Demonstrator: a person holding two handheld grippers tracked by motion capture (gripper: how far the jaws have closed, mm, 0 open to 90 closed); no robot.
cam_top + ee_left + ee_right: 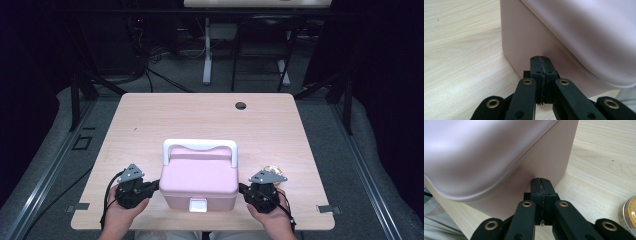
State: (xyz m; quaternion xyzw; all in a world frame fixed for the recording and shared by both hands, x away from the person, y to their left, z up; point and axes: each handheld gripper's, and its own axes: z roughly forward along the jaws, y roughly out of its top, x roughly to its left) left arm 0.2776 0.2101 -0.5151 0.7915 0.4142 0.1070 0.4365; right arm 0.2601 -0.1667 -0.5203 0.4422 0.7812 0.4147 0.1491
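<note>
A pink box (198,180) with a white handle (199,145) and a white front latch (198,204) stands near the front edge of the wooden table (210,120). My left gripper (156,185) is at the box's left side, shut, with nothing between its jaws. In the left gripper view its closed tips (541,60) meet the pink side wall (524,37) below the lid. My right gripper (242,188) is at the box's right side, also shut and empty. Its tips (541,181) press against the pink wall (544,157) under the lid's rim.
A small round gold-coloured tin (272,169) lies on the table just right of the box, behind my right gripper; it also sits at the edge of the right gripper view, tin (630,213). A cable hole (241,106) is at the table's far side.
</note>
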